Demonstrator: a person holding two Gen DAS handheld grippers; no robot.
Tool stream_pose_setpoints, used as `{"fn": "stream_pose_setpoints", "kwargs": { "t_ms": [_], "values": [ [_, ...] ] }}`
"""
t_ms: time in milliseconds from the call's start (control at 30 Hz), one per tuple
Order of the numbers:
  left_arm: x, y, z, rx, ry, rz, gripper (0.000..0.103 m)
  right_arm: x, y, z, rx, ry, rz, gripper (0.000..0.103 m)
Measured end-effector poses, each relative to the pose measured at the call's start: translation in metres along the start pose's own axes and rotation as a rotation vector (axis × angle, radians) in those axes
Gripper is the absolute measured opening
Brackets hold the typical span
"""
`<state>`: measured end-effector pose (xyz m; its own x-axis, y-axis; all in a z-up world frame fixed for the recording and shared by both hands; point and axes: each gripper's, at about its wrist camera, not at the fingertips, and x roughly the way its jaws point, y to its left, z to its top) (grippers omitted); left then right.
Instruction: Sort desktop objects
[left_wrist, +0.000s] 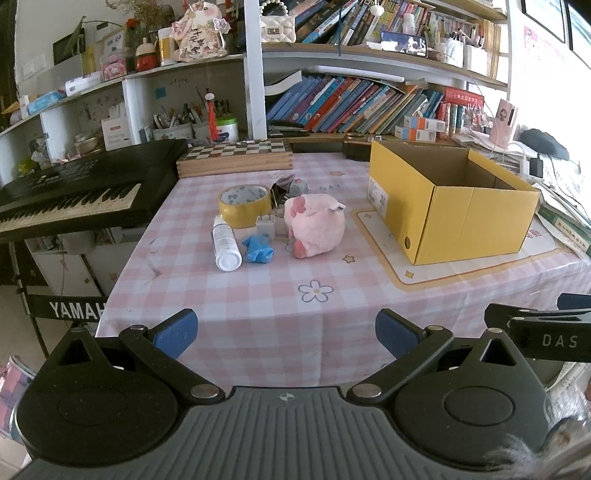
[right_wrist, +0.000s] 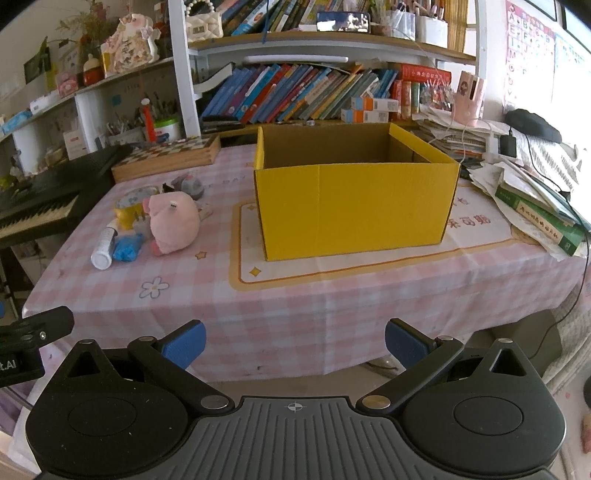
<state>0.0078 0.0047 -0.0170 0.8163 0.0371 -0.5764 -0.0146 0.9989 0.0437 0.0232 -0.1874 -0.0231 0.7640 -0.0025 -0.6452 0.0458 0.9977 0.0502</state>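
Nearest, the left gripper hangs off the table's front edge with its blue-padded fingers spread wide and nothing between them; the right gripper is likewise gaping and empty, level with it.

Beyond lies the table, draped in a pink-and-white checked cloth with flower and star prints. In the left wrist view, a cluster of small things sits at about 11 o'clock from the claw. A white plastic bottle lies on its side, base toward the camera. Just beside it is a crumpled blue glove-like wad. At 12 o'clock a soft, fuzzy pink plush toy lies tipped over, its white tag uppermost. Behind these stand a small white plug adapter, a roll of yellow tape lying flat, dark binder clips and a small grey object that is too small to identify.

At 1 o'clock, well apart from the cluster, an open yellow corrugated cardboard box stands on a cream, yellow-bordered mat.

Farther back sit a wooden chessboard case, a black keyboard at 10 o'clock, and crowded bookshelves.
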Motion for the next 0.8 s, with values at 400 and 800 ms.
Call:
{"fn": "stream_pose_setpoints", "kwargs": {
  "t_ms": [400,800],
  "values": [
    [-0.0015,-0.0013,0.0034,0.008,0.004,-0.016,0.103,-0.0013,-0.0037,0.0004,0.01,0.0,-0.005,0.103],
    [-0.0036,0.0009,0.0037,0.003,0.003,-0.011,0.103,-0.004,-0.0042,0.0014,0.003,-0.002,0.002,0.103]
  ]
}}
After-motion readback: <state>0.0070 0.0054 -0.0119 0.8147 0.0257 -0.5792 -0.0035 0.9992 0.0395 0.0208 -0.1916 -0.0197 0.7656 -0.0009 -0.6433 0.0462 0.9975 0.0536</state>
